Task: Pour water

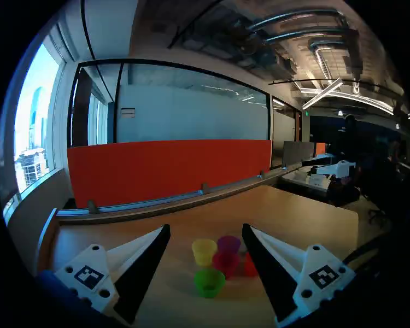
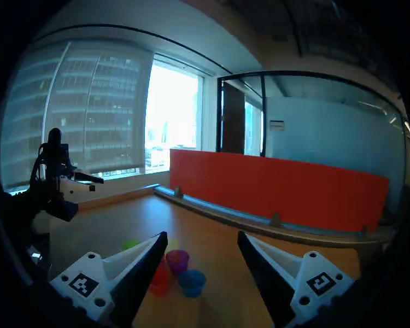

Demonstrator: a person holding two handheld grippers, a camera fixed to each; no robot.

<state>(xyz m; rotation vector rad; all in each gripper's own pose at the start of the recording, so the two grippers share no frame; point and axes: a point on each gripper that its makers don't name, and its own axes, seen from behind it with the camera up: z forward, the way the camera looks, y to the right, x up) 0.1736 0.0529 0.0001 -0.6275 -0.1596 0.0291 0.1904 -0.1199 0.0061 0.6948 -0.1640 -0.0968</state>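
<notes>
Left claw (image 1: 205,227) was wide open, empty; yellow cup (image 1: 204,251), purple cup (image 1: 228,244) and green cup (image 1: 209,283) clustered on the surface (image 1: 292,213) at its 6 o'clock. Right claw (image 2: 201,234) was open too, blue cup (image 2: 192,282) at 6 o'clock.

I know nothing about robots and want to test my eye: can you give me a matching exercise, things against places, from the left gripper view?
1 green cup
2 yellow cup
3 purple cup
4 orange screen

A along the table's far edge
B right of the yellow cup
C frontmost cup
D just behind the green cup

Pairs: 1-C, 2-D, 3-B, 4-A
</notes>
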